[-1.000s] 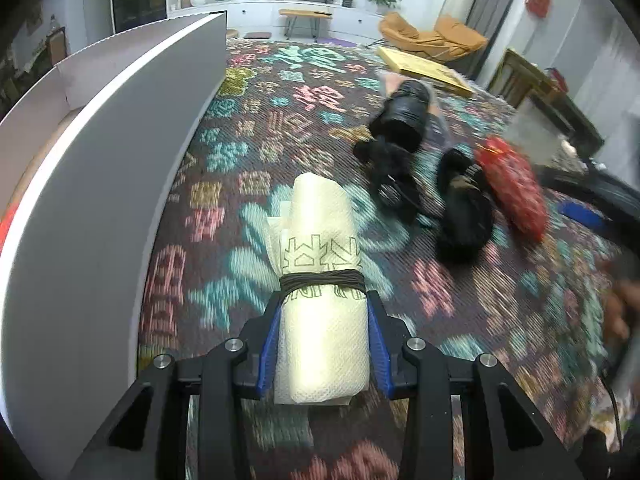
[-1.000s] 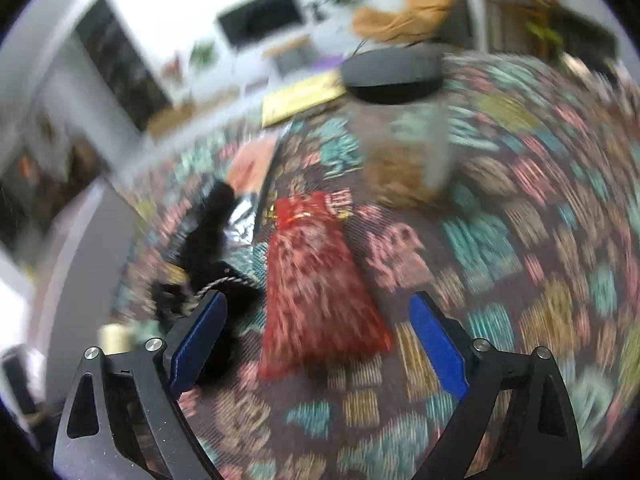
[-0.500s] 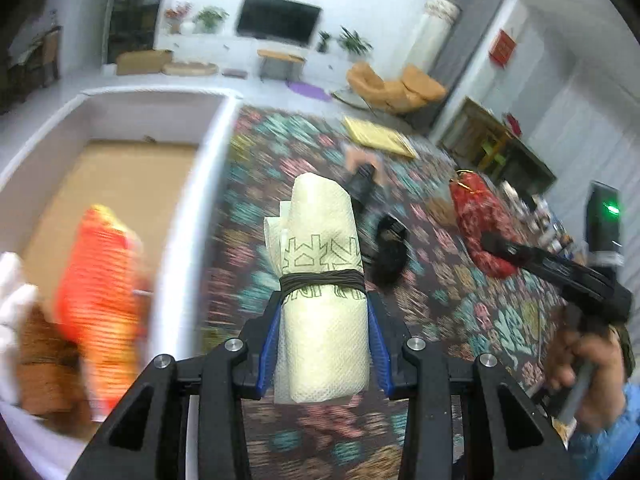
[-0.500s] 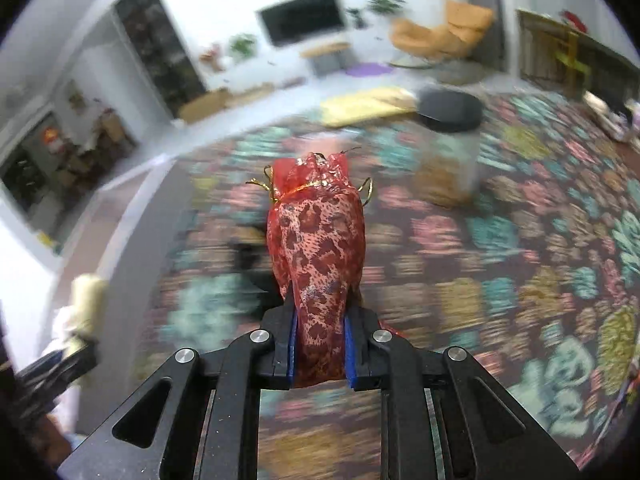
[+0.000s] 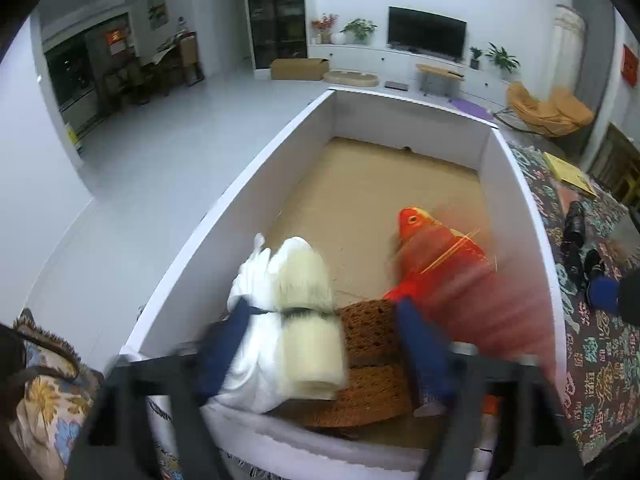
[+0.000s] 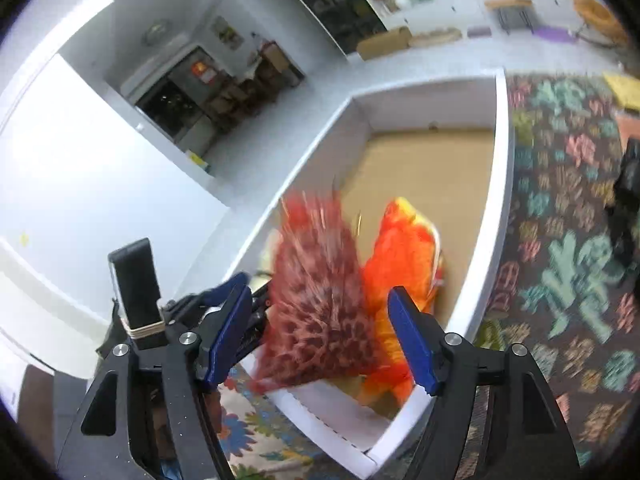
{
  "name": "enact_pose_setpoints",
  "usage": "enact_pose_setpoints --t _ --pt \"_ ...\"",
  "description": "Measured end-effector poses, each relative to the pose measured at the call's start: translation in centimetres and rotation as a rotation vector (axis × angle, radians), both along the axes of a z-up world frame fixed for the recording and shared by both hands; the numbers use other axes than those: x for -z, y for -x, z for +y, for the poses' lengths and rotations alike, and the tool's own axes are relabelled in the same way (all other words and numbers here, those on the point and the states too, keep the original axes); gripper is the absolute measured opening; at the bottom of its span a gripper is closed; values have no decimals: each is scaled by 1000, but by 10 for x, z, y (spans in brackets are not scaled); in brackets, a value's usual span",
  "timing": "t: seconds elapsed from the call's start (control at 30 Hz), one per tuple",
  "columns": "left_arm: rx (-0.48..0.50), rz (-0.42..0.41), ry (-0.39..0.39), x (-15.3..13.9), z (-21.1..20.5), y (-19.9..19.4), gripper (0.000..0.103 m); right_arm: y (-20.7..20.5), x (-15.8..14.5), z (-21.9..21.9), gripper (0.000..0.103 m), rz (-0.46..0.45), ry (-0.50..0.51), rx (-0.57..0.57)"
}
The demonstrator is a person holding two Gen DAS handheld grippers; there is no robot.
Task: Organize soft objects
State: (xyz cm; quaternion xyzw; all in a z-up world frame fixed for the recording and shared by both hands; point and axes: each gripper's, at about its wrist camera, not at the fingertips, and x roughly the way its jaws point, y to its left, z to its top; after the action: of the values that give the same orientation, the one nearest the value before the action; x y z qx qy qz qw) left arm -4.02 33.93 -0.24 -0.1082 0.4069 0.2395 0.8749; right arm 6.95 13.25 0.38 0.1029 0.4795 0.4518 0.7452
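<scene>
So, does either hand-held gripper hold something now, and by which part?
Nothing is held: both are opening, the cream roll and the red pouch loose between the pads over the white box.

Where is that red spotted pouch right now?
In the right wrist view the red spotted pouch sits between the opening right gripper fingers, over the white box, left of the orange fish toy.

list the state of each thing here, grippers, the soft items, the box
left gripper: jaws opening, pads off the cream roll
right gripper: jaws opening, pads off the red pouch
cream roll: tied with a dark band, blurred, dropping into the box
red pouch: blurred, falling into the box
orange fish toy: lying in the box
brown sponges: in the box
white box: open topped
</scene>
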Motion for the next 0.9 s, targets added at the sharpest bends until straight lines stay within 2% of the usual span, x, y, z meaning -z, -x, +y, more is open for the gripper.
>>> enact_pose_setpoints --t 0.07,0.17,0.23,0.3,0.43,0.6,0.9 --pt "1 -35 -11 -3 -7 2 86 -3 2 -17 74 -39 19 41" --pt "53 -54 -11 -7 -23 -3 86 -14 8 -60 74 -166 102 159" --pt "105 -68 -13 -10 -45 -13 87 -24 18 -105 74 -268 202 281" --pt "168 -76 -17 -14 -73 -24 87 -35 33 -145 74 -310 299 394" --pt "267 -77 -32 -22 -125 -38 87 -50 72 -216 74 -308 466 561" --pt "342 -68 -52 -26 -172 -52 87 -57 98 -270 74 -252 519 684" --pt "421 -61 -87 -30 -225 -63 87 -19 118 -290 74 -264 564 754"
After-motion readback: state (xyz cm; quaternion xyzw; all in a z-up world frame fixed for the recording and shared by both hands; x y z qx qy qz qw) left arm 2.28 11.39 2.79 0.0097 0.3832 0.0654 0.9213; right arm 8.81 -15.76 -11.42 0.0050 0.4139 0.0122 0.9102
